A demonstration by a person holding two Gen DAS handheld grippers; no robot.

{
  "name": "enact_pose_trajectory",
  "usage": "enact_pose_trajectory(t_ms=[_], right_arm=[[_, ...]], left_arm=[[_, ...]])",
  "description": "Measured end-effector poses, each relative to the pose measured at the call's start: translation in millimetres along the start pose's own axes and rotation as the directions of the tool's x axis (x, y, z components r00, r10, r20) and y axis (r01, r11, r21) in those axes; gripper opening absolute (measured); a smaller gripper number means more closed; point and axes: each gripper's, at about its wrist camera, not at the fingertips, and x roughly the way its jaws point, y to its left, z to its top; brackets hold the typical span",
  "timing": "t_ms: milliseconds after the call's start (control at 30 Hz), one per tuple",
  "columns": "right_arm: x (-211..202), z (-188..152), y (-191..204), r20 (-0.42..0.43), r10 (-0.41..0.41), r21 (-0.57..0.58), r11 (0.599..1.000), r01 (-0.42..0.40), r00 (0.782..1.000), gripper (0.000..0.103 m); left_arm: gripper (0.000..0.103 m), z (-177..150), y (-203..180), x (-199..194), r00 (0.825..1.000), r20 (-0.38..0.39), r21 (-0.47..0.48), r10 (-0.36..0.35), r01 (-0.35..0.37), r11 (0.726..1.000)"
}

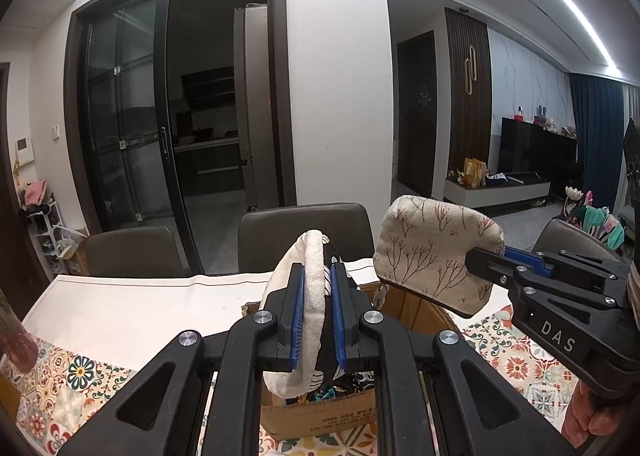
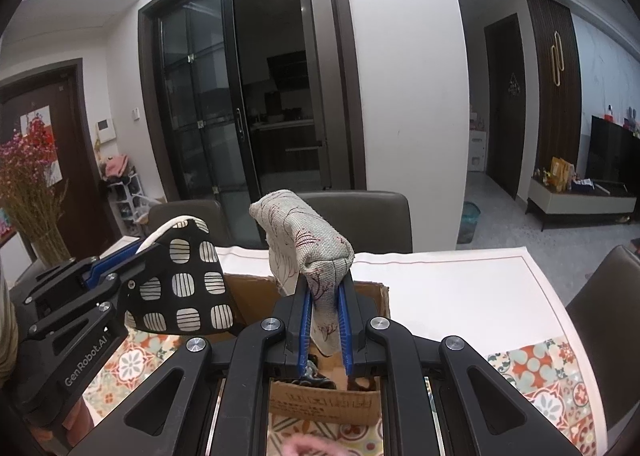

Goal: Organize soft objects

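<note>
1. Left wrist view: my left gripper (image 1: 316,316) is pinching a cream-backed dark pad (image 1: 310,320) on edge, held above the open box (image 1: 320,416) on the surface (image 1: 132,308).
2. Same view: to the right of the box, my right gripper (image 1: 486,256) pinches a beige pouch (image 1: 436,252) with a twig print by one corner; it hangs above the box's right rim.
3. Right wrist view: my right gripper (image 2: 324,320) is pressed onto the lower edge of the pouch (image 2: 308,240), which flops over the fingers; the box (image 2: 328,400) sits directly below.
4. Same view: left of the box, my left gripper (image 2: 120,268) holds the pad (image 2: 180,288), its black side with pale squares facing me.
5. My read: both pieces look light, limp and padded, with nothing fragile. A seam or thick edge looks the surest place to grip; thin fabric could slip, and a corner hold lets the pouch swing.
</note>
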Motion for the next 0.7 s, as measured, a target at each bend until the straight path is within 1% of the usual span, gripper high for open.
enact_pose_trajectory(t_ms=[133,267,367,533,700], right_arm=[[15,-3,-1,-0.025,-0.004,-0.01,1.0,0.003,1.0,0.013],[30,-4,-1,-0.053,-0.009,-0.017,1.0,0.008,0.999,0.013],[43,-10,-3,-0.084,-0.013,-0.021,1.0,0.011,0.996,0.013],[61,-21,-8,-0.14,-0.026,-0.02,1.0,0.024,0.99,0.013],[78,-28,-11,-0.192,-0.036,-0.021,0.999,0.032,0.981,0.013]], left_arm=[[0.014,0,0,14,1.0,-0.017,0.001,-0.001,0.001,1.0],[0.014,-5,2,34,0.997,-0.067,-0.018,-0.029,0.027,0.999],[0.014,-6,0,47,0.995,-0.092,-0.016,-0.034,0.032,0.999],[0.014,-14,-2,76,0.985,-0.164,-0.008,-0.053,0.052,0.999],[0.015,-24,-3,90,0.974,-0.219,-0.006,-0.063,0.063,0.998]])
